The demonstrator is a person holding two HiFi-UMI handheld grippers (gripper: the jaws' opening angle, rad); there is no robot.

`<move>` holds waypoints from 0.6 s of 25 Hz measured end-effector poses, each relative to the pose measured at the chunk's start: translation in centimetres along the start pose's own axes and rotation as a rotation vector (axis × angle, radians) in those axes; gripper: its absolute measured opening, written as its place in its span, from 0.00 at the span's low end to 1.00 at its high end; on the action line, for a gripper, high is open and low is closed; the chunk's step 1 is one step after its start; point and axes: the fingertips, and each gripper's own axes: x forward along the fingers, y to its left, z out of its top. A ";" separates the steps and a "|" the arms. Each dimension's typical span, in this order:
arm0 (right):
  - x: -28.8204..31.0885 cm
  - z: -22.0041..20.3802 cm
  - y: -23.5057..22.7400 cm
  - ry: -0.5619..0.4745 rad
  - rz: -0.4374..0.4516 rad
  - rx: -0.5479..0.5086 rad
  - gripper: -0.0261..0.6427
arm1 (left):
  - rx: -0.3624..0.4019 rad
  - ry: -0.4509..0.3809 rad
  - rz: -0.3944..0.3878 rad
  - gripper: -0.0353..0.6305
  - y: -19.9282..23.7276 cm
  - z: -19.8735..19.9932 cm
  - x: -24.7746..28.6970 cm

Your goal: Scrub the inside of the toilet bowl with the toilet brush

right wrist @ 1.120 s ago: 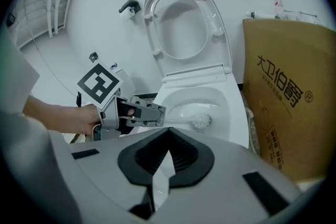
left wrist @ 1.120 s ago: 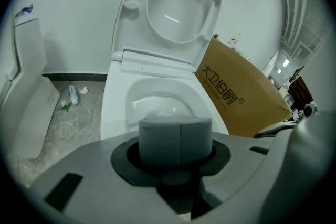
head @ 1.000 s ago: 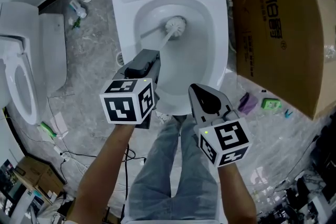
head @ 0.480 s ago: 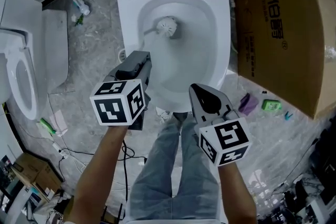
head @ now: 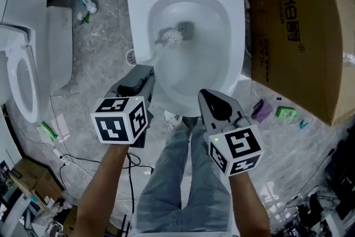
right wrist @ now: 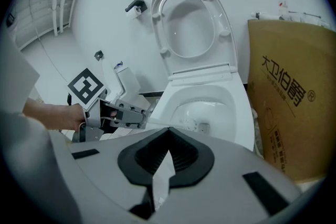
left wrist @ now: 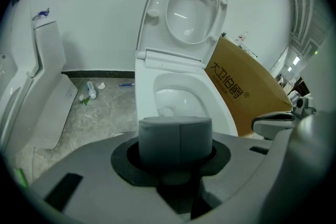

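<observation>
The toilet brush [head: 173, 37] is gripped by the left gripper [head: 143, 76], whose jaws are clenched round the grey handle end [left wrist: 176, 136]. The gripper is held just outside the front-left rim of the toilet bowl [head: 236, 36]. The white shaft is passed over that rim, and the bristle head is set low on the bowl's left inner wall, just beside the outlet [head: 186, 29] at the bottom. The right gripper [head: 208, 98] is pressed closed on nothing and is kept in front of the bowl's front rim, clear of the work. The seat lid [left wrist: 191, 8] is raised behind the bowl, so access is open.

Scrubbing is judged to be under way, not finished. One patch near the outlet is being worked. No foam or streaks are shown, so the covered area cannot be told. The right wall, the front slope and the band under the rim are presumably left.
</observation>
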 end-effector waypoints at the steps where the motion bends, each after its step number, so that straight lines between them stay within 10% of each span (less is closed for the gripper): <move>1: 0.0 0.0 0.0 -0.001 0.001 -0.001 0.04 | -0.002 0.002 -0.003 0.28 0.0 -0.3 -0.2; 15: 0.1 0.1 -0.1 -0.005 -0.005 0.001 0.04 | 0.000 0.077 -0.056 0.28 -2.7 -4.4 -0.4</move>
